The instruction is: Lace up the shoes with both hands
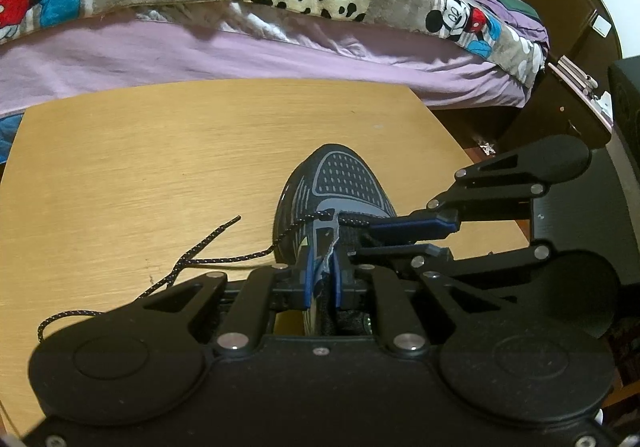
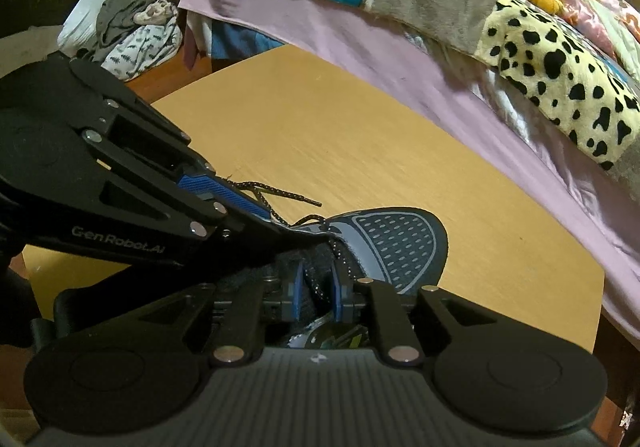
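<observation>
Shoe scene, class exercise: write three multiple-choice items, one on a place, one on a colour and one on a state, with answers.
1. Where does the loose lace end lie?
A. on the table beside the shoe
B. on the bed
C. inside the shoe

2. What colour is the bed sheet?
A. green
B. lilac
C. orange

3. What is the left gripper doing?
A. hanging open above the table
B. clamping the shoe's upper edge
C. holding a cloth

Answers:
1 A: the lace end trails over bare wood to the left of the shoe.
2 B: the sheet looks lilac in both views.
3 B: the shoe's edge sits pinched between the gripper's blue pads.
</observation>
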Demonstrator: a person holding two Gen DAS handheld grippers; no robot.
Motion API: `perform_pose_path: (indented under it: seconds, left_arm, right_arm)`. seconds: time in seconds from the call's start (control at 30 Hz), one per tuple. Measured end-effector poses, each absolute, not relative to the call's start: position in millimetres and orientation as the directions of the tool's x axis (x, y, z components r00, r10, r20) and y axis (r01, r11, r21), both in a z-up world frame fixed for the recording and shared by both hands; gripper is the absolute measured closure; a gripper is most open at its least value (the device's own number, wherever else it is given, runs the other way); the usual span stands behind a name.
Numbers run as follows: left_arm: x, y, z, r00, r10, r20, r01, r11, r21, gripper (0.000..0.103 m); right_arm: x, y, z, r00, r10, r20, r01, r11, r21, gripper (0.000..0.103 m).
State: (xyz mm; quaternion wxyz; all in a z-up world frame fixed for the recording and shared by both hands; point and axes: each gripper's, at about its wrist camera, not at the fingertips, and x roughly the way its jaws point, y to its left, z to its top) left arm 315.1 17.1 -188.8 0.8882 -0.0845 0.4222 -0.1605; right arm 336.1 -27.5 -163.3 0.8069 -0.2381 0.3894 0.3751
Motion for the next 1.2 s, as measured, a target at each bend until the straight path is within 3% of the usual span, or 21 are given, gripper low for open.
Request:
perform_pose_path:
  seconds: [0.33, 1.07, 1.2]
  left_arm:
    - [314.6, 13.8, -188.8, 0.587, -0.359, -0.726, 0.227, 0.933, -0.279, 0.094]
    - [315.3, 13.5, -188.3, 0.582, -0.362, -0.728, 0.224, 0.932, -0.285, 0.094]
    - [315.6, 14.3, -189.1, 0.582, -0.363, -0.728, 0.224, 0.932, -0.286, 0.094]
  right_arm:
    - [335.2, -38.2, -150.9, 0.411, 0.398, -0.820, -0.799, 0.590, -0.114, 0.081]
    - [325.7, -25.9, -160.3, 0.472, 0.369, -0.801, -0.816, 0.527, -0.238, 0.082]
    - [326.6, -27.3, -160.1, 0.471, 0.379, -0.796, -0.818, 0.525, -0.234, 0.090]
